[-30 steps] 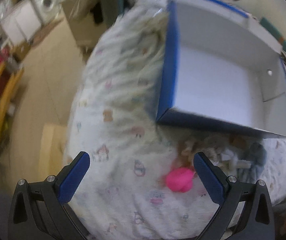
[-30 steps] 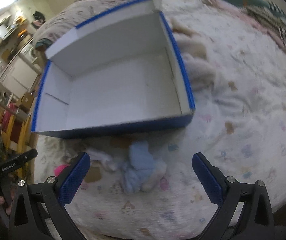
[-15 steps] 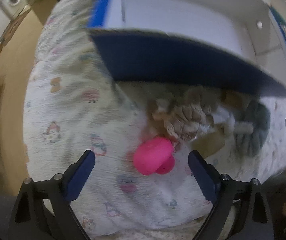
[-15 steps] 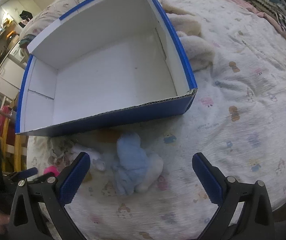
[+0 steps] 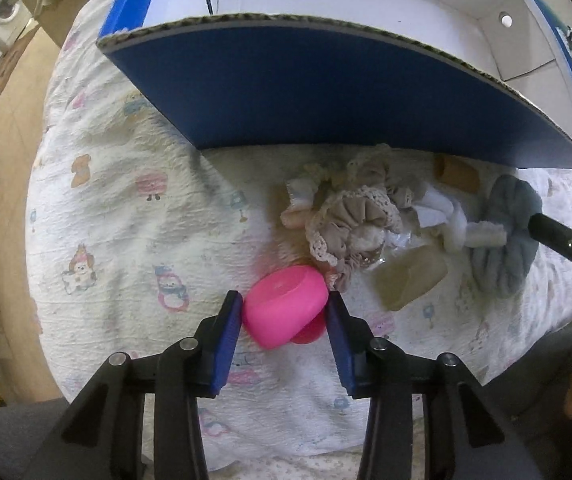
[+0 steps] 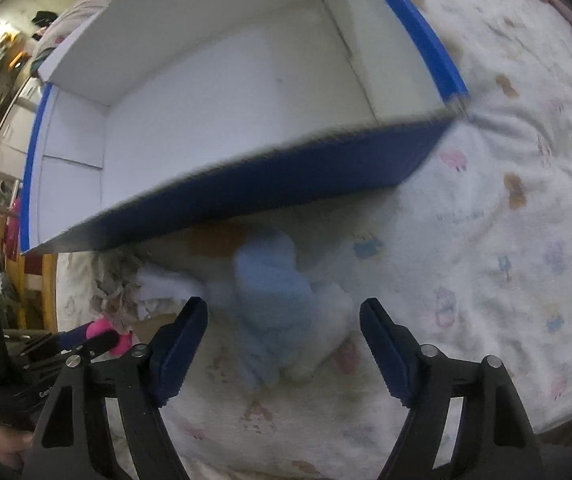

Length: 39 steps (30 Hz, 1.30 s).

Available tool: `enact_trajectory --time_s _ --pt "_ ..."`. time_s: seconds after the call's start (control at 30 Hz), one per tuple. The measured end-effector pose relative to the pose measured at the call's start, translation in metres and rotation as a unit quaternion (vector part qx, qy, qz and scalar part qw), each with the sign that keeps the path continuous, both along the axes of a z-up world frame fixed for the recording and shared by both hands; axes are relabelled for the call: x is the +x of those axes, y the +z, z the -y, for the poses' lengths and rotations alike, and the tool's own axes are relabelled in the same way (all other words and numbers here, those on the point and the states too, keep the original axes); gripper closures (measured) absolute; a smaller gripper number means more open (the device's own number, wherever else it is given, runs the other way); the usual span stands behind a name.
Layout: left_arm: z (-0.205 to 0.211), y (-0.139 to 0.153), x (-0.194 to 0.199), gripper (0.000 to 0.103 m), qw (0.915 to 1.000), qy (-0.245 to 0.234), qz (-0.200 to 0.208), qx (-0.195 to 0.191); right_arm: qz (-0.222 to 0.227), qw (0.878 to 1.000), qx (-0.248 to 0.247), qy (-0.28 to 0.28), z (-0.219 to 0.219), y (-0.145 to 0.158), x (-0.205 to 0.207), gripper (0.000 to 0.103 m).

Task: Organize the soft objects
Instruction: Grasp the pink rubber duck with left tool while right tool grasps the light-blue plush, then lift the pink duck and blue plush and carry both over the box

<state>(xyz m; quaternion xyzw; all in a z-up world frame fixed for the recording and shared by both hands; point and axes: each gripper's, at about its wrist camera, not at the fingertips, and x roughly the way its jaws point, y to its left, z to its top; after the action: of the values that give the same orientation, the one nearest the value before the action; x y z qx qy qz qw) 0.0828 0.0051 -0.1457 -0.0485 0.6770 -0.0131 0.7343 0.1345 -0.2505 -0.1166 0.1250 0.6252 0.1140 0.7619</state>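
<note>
A pink soft piece (image 5: 281, 312) lies on the printed bedspread, and my left gripper (image 5: 283, 320) points straight down over it. Its jaws are closing, and both blue pads touch the pink piece's sides. Behind it lie a beige lace scrunchie (image 5: 350, 220) and a grey-blue fuzzy piece (image 5: 502, 248). My right gripper (image 6: 283, 336) stands over that light blue fuzzy piece (image 6: 273, 288) and a white fluffy bit (image 6: 326, 320). Its jaws are closing with the blue piece between them, pads clear of it. The blue-walled white box (image 5: 326, 92) stands empty just behind the pile.
The bedspread (image 5: 125, 240) drops off to the floor (image 5: 9, 128) at the left. A brown cardboard tube (image 5: 456, 174) lies by the box wall. The right gripper's finger (image 5: 566, 240) reaches in over the grey-blue piece. A hand (image 6: 1, 448) holds the left gripper's handle.
Both grippers have come down toward the pile in front of the box. The left jaws have narrowed from wide open onto the pink piece; the right jaws have narrowed a little around the blue piece.
</note>
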Motion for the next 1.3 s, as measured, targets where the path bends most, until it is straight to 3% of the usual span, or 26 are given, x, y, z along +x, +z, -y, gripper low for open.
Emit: enact_trajectory --time_s 0.07,0.17,0.3,0.43,0.5,0.93,1.3 --pt "0.005 -0.003 0.002 0.065 1.0 0.001 0.002 -0.001 0.015 1.0 0.003 0.005 -0.005 0.006 0.001 0.019" --pt "0.005 0.007 0.001 0.065 0.9999 0.003 0.009 0.004 0.029 0.999 0.004 0.021 -0.012 0.011 0.0 0.028" --pt "-0.001 0.013 -0.004 0.065 0.9996 0.01 0.022 0.012 0.016 0.998 -0.012 0.053 -0.026 0.0 0.002 0.048" --pt "-0.011 0.025 -0.007 0.065 0.9992 0.015 0.032 0.019 0.027 0.996 -0.042 0.077 -0.032 0.0 0.0 0.081" --pt "-0.015 0.033 -0.009 0.065 0.999 0.015 0.036 0.021 0.038 0.995 -0.055 0.076 -0.033 0.002 -0.001 0.087" --pt "-0.03 0.051 -0.024 0.065 0.9973 0.023 0.062 0.033 0.116 0.991 0.005 0.067 -0.013 0.047 -0.021 0.095" --pt "-0.037 0.067 -0.038 0.065 0.9938 0.041 0.092 0.047 0.151 0.984 0.07 0.064 0.01 0.074 -0.043 0.096"
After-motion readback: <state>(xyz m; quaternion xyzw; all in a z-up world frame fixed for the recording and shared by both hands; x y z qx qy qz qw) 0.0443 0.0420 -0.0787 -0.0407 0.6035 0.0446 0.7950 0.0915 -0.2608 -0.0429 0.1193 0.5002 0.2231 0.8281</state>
